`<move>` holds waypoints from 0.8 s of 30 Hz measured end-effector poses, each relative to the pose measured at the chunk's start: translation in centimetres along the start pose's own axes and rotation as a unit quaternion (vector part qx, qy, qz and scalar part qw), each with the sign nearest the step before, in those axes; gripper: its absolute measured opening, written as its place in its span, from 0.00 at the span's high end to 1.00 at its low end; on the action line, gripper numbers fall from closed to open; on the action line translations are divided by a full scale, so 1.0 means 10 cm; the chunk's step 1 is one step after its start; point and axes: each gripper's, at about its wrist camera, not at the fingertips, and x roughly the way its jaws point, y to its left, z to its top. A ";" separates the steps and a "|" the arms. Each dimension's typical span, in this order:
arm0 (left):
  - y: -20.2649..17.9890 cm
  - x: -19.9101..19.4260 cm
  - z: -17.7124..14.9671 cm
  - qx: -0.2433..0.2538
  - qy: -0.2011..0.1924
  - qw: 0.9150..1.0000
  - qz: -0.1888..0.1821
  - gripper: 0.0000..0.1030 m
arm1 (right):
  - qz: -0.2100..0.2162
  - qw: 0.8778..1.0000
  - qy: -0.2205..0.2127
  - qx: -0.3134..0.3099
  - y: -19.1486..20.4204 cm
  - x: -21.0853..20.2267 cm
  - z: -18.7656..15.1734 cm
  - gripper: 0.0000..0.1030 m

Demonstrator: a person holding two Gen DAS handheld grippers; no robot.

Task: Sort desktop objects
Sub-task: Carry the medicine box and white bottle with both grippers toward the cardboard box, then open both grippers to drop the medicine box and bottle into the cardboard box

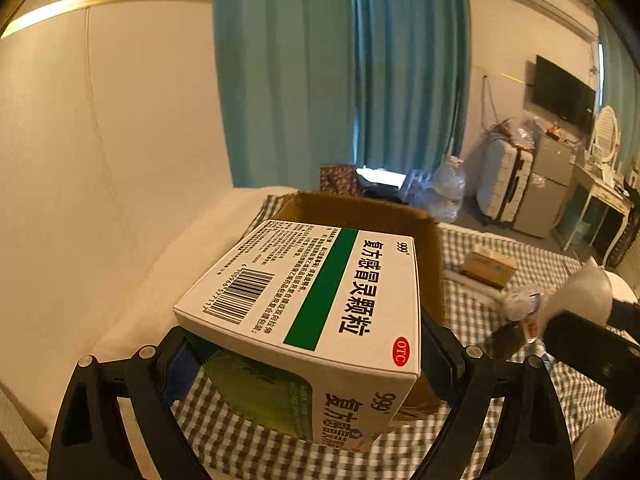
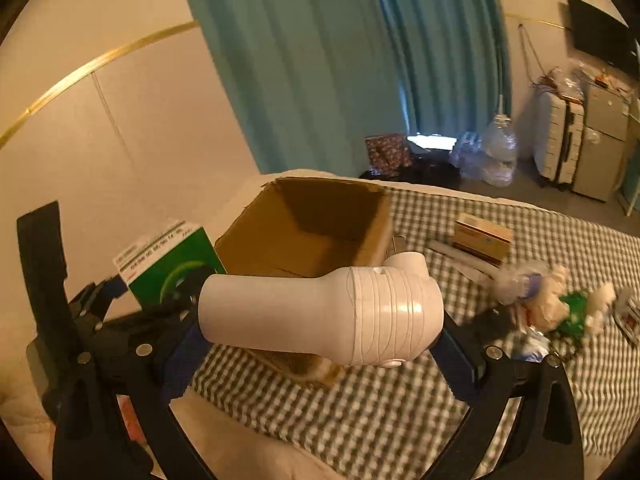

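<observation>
The right tool (image 2: 320, 320) grips a white plastic bottle (image 2: 320, 314) lying sideways, raised just in front of an open cardboard box (image 2: 316, 228) on the checked bed (image 2: 400, 420); a green-and-white carton (image 2: 172, 260) is at the box's left side.

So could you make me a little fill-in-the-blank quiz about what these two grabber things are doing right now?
1. The left gripper holds a medicine box with a ____ stripe.
2. The right gripper holds a ____ plastic bottle.
3. The open cardboard box stands on a ____ cloth.
4. Inside, the cardboard box looks ____.

Missing words: green; white; checked; empty
</observation>
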 end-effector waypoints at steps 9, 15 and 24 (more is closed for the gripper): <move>0.09 0.52 -0.01 -0.003 0.031 0.999 -0.007 0.10 | 0.012 0.999 0.044 0.016 0.06 0.85 0.19 0.04; 0.15 0.71 0.05 -0.021 0.032 0.999 -0.023 0.00 | 0.045 0.998 0.030 0.018 0.07 1.00 0.36 0.03; 0.16 0.69 0.10 -0.014 0.028 0.999 -0.004 0.00 | 0.040 0.998 0.009 0.040 0.04 0.90 0.43 0.02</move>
